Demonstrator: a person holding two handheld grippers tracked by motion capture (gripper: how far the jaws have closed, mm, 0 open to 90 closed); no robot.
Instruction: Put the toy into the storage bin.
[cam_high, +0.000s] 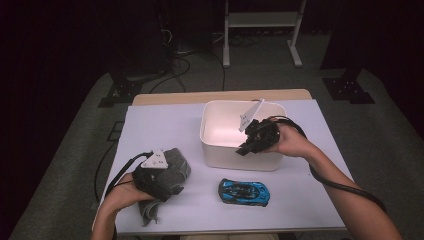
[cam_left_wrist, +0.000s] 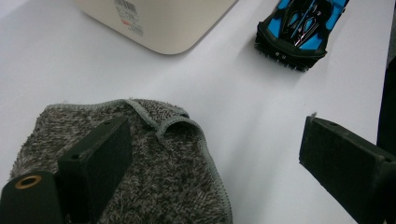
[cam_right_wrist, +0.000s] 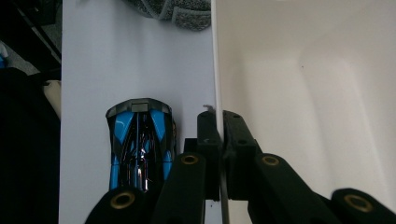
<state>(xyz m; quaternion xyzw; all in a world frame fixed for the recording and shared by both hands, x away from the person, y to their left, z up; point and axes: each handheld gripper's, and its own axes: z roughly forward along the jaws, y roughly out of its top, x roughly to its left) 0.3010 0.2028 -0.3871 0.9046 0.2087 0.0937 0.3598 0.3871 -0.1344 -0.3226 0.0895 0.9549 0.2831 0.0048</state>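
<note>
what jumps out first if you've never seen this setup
The white bin at the middle of the table, with the right gripper clamped on its near wall. In front of it lies a bright blue and black toy car. At the left, the left gripper hangs with its jaws wide apart over a grey towel.

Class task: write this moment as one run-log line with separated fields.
right claw: shut on white plastic bin's near wall | left claw: open over grey terry cloth | blue-black toy car: on table, untouched
</note>
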